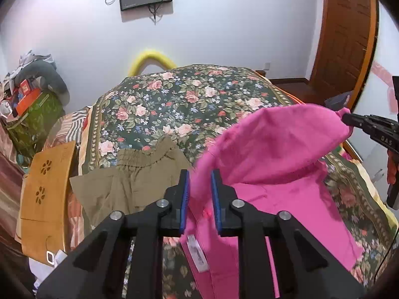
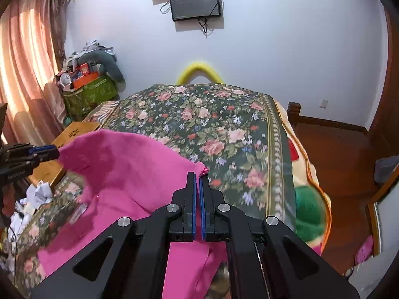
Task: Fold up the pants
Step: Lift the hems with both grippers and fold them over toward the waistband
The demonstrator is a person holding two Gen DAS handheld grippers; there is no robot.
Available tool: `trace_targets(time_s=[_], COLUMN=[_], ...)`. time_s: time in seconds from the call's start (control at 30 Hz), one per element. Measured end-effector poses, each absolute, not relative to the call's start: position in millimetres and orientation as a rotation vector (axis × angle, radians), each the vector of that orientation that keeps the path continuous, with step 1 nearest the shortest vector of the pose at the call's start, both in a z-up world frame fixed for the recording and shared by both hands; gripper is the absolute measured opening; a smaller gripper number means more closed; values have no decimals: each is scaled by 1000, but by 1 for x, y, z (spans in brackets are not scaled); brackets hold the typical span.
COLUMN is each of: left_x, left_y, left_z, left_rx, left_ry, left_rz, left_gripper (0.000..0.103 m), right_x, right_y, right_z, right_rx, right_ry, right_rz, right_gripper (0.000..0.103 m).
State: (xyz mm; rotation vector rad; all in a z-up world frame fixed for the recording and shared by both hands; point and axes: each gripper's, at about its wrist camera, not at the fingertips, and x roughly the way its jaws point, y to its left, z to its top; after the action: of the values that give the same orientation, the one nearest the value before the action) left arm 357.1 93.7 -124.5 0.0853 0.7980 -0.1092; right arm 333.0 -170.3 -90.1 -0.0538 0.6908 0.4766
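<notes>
Bright pink pants [image 1: 281, 144] hang lifted over a bed with a floral cover [image 1: 187, 104], stretched in an arc between both grippers. In the left wrist view my left gripper [image 1: 199, 174] is shut on one edge of the pink cloth, which fills the gap between its blue pads. My right gripper [image 1: 345, 119] pinches the far corner at the right. In the right wrist view the right gripper [image 2: 198, 174] is shut on a small tuft of the pink pants [image 2: 119, 164], and the left gripper [image 2: 56, 153] holds the other end. Folded olive pants [image 1: 134, 174] lie flat on the bed, left of the pink ones.
A wooden lap tray [image 1: 47, 194] lies at the bed's left edge, with crumpled paper [image 2: 40, 194] beside it. A cluttered pile [image 1: 27, 104] stands in the far left corner by a curtain [image 2: 25, 74]. A door [image 1: 349, 37] and wooden floor [image 2: 344, 149] are on the right.
</notes>
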Motion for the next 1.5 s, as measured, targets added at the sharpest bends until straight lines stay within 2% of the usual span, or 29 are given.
trace_targets(time_s=[0.13, 0.37, 0.47, 0.53, 0.57, 0.63, 0.7, 1.13, 1.17, 1.2, 1.23, 1.27, 1.5], left_x=[336, 328, 339, 350, 357, 373, 394, 507, 513, 518, 522, 524, 503], left_y=[90, 95, 98, 98, 99, 99, 98, 89, 89, 88, 87, 86, 83], left_z=[-129, -142, -142, -142, -142, -143, -145, -206, -213, -219, -223, -228, -218], left_rx=[124, 79, 54, 45, 42, 34, 39, -14, -29, -38, -31, -27, 41], left_ry=[805, 869, 886, 895, 893, 887, 890, 996, 1007, 1008, 1015, 1025, 947], left_rz=[-100, -120, -124, -112, -101, -85, -82, -140, -147, -145, -147, -150, -134], left_gripper=[3, 3, 10, 29, 34, 51, 59, 61, 60, 44, 15, 12, 9], right_x=[300, 282, 284, 286, 284, 282, 282, 308, 311, 313, 315, 316, 318], right_y=[-173, -173, -175, -176, -177, -178, -178, -187, -188, -188, -188, -188, -189], right_z=[-92, -104, -106, -109, -110, -116, -122, -147, -150, -151, -155, -156, -163], right_rx=[-60, -92, -77, -69, -67, -63, -63, -84, -82, -81, -80, -80, -61], right_ry=[690, 701, 707, 703, 703, 710, 718, 753, 758, 761, 765, 767, 784], right_rz=[499, 492, 502, 510, 514, 523, 533, 543, 544, 545, 546, 547, 547], right_gripper=[2, 2, 2, 2, 2, 2, 2, 2, 2, 2, 2, 2, 2])
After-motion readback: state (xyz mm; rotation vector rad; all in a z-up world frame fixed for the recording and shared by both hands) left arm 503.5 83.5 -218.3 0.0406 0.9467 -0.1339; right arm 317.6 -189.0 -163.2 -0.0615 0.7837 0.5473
